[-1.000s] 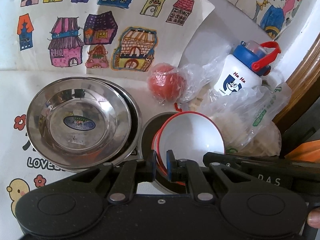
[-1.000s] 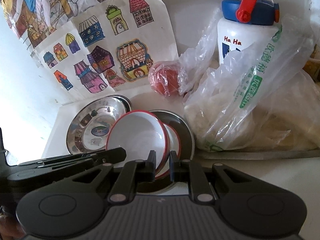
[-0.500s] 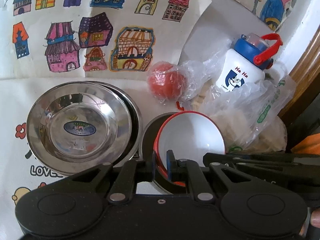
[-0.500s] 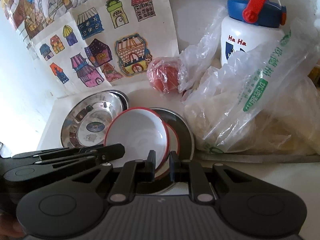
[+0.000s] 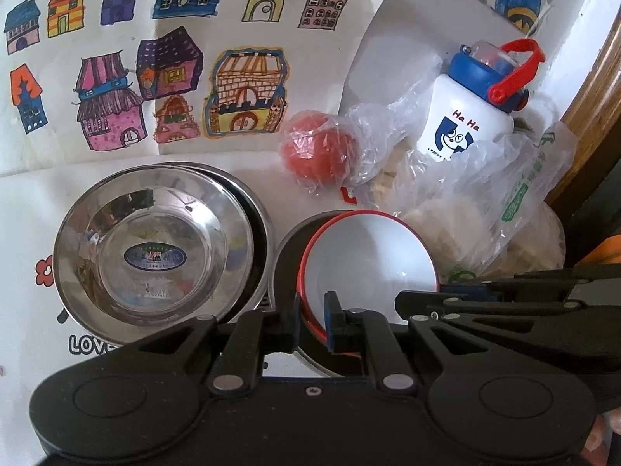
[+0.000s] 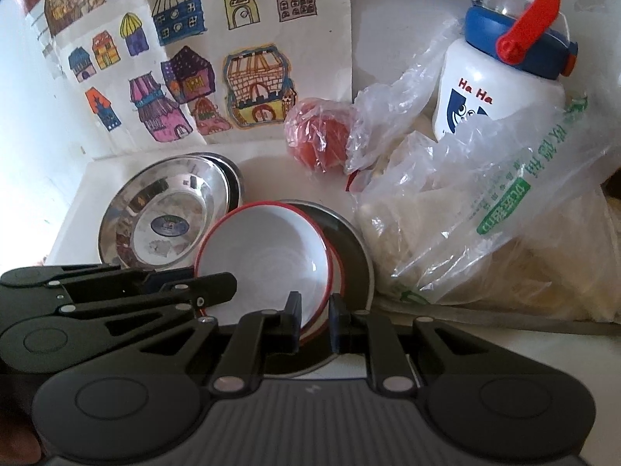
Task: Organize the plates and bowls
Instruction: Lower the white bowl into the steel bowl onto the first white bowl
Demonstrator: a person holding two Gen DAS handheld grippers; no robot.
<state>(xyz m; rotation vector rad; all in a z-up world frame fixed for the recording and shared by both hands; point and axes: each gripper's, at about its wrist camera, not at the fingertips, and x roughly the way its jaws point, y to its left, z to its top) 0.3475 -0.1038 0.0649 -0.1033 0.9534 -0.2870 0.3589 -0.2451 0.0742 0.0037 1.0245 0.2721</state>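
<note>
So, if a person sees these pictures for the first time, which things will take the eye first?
Probably the white bowl with a red rim, low in the middle and tilted over a steel plate, with the left claw and right claw each shut on its rim. Next, the shiny steel dishes to its left, and the colourful house drawings behind them.

The near rim of the red-rimmed white bowl (image 5: 368, 260) is hidden behind the left hand-held gripper (image 5: 312, 320). A second red-rimmed dish (image 6: 333, 272) shows only as a sliver beneath it. The steel plate under the shiny steel bowl (image 5: 155, 248) is mostly covered. The sticker's lettering inside that bowl is too small to read. The contents of the plastic bag (image 6: 504, 209) are blurred. The desk print (image 5: 83, 343) reads only "LOVE" before the gripper cuts it off.
</note>
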